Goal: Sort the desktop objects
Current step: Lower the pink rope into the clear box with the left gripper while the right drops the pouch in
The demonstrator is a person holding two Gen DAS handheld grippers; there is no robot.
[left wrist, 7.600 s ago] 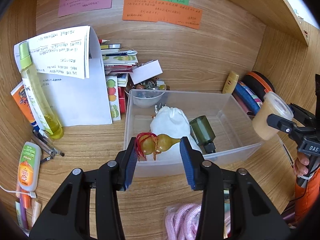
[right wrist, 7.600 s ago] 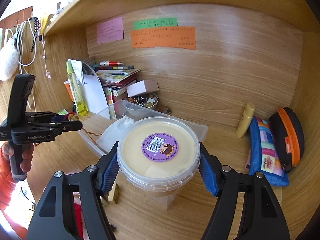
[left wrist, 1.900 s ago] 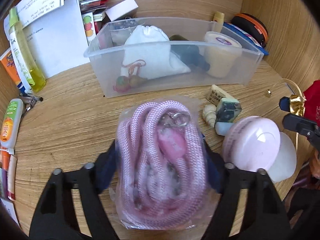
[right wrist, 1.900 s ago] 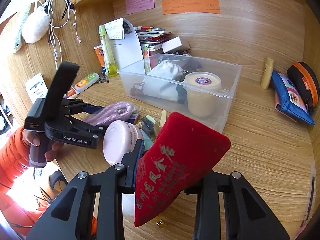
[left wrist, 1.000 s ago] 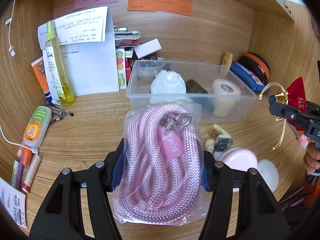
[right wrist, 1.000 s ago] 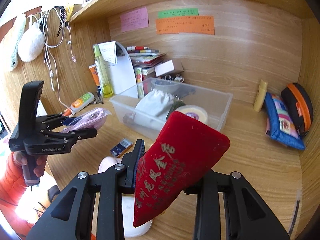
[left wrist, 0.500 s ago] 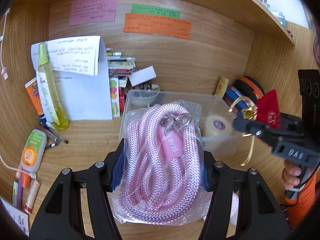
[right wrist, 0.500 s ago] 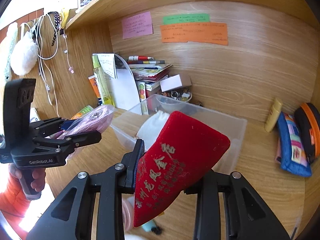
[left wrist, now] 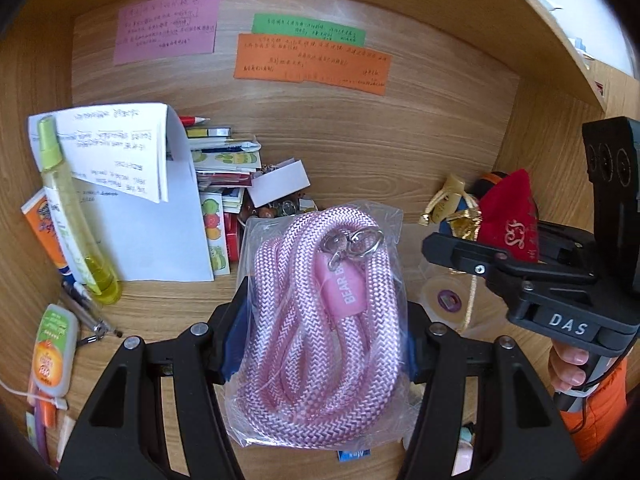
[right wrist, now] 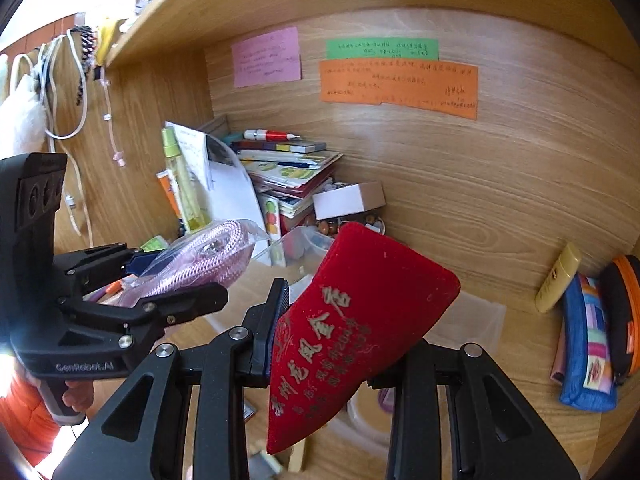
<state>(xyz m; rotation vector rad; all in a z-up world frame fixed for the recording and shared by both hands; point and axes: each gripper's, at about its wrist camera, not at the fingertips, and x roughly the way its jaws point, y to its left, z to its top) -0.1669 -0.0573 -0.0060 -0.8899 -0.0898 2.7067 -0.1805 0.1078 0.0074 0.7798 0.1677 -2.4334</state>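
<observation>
My left gripper (left wrist: 320,332) is shut on a clear bag of coiled pink rope (left wrist: 324,312), held up in front of the clear plastic bin (left wrist: 256,224), which the bag mostly hides. The same bag of pink rope (right wrist: 200,260) shows at left in the right wrist view. My right gripper (right wrist: 344,344) is shut on a red velvet pouch (right wrist: 352,336) with gold lettering, above the bin (right wrist: 468,316). In the left wrist view the right gripper (left wrist: 472,256) carries the red pouch (left wrist: 508,220), its gold cord hanging over a lidded tub (left wrist: 444,296) in the bin.
A stack of books (left wrist: 224,184), a white box (left wrist: 280,184), a yellow spray bottle (left wrist: 72,224) and folded paper (left wrist: 132,200) line the back left. A colourful pencil case (right wrist: 584,344) and orange-trimmed case (right wrist: 624,312) lie at right. Tubes and pens (left wrist: 52,344) lie at left.
Both grippers have moved forward and up toward the bin with their loads. The right gripper now sits close beside the left one, and the bin is mostly hidden behind the rope bag.
</observation>
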